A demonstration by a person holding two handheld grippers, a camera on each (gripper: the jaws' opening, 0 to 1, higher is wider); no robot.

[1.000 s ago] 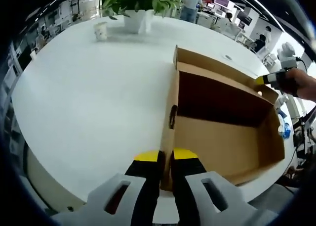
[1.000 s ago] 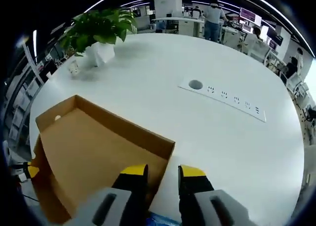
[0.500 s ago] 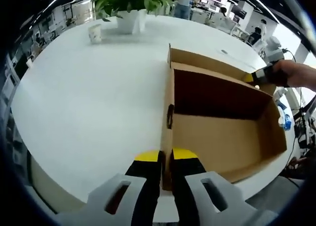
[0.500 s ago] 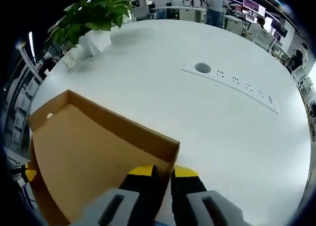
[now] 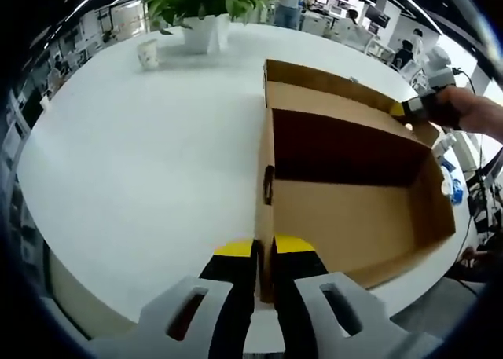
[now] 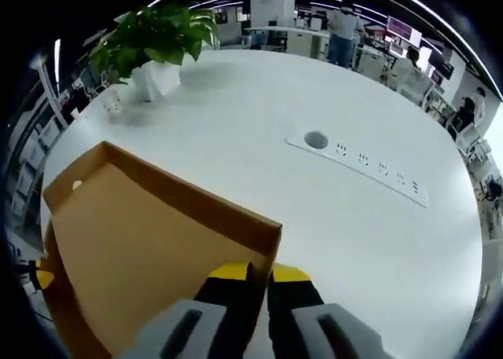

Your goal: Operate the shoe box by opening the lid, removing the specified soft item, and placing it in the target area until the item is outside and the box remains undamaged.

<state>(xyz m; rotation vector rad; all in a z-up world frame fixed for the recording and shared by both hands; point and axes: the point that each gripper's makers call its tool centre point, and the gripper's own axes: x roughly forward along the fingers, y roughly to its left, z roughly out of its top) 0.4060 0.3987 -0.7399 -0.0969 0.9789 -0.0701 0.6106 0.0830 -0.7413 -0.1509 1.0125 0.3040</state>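
Two tongs pinch opposite walls of the open shoe box (image 5: 354,194): left tongs (image 5: 264,258) one wall's edge; right tongs (image 6: 259,277) the other's corner; white desk (image 5: 141,155) lies bare around.

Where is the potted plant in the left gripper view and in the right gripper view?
Left gripper view: the potted plant is at the top, left of centre, on the white table beyond the cardboard box.
Right gripper view: it sits upper left, beyond the box's far corner.
Shared landmark: the small cup beside the plant.
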